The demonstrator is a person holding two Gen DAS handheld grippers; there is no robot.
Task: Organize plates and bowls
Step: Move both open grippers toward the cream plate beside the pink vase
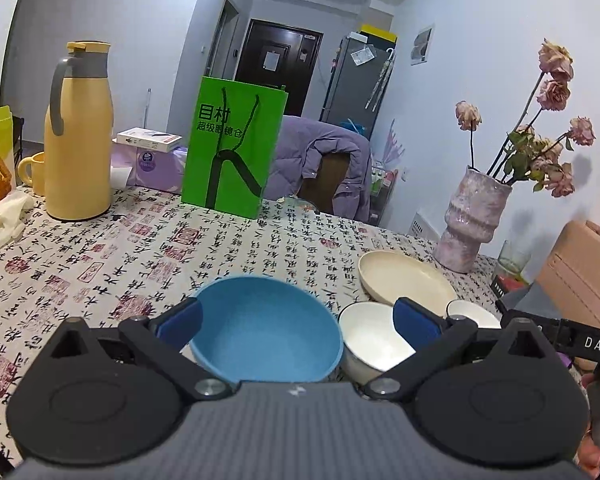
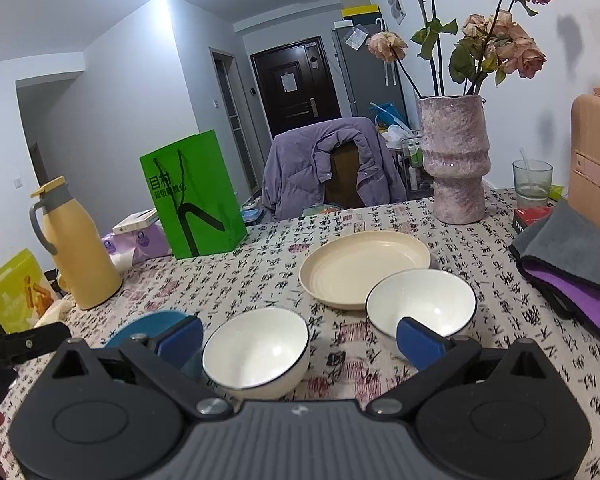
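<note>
From the left wrist camera, I see my left gripper (image 1: 298, 322) spread wide low in the frame, its blue pads either side of a blue bowl (image 1: 266, 330) resting on the calligraphy-print tablecloth (image 1: 140, 248); whether the pads touch the rim I cannot tell. Just right of it sits a white bowl (image 1: 374, 340), with a second white bowl (image 1: 472, 314) partly hidden behind the right pad. A cream plate (image 1: 406, 280) lies behind them at right centre, near a pink vase (image 1: 474, 224). A yellow jug (image 1: 78, 140) stands upper left, a green bag (image 1: 232, 146) at centre.

From the right wrist camera, my right gripper (image 2: 300, 338) is likewise spread, holding nothing. One white bowl (image 2: 258, 352) sits between its pads at lower centre; the other (image 2: 422, 304) stands behind the right pad, touching or overlapping the cream plate (image 2: 364, 264). The blue bowl (image 2: 152, 326) peeks out at lower left. A grey cloth (image 2: 572, 248) lies at the right edge.
</note>
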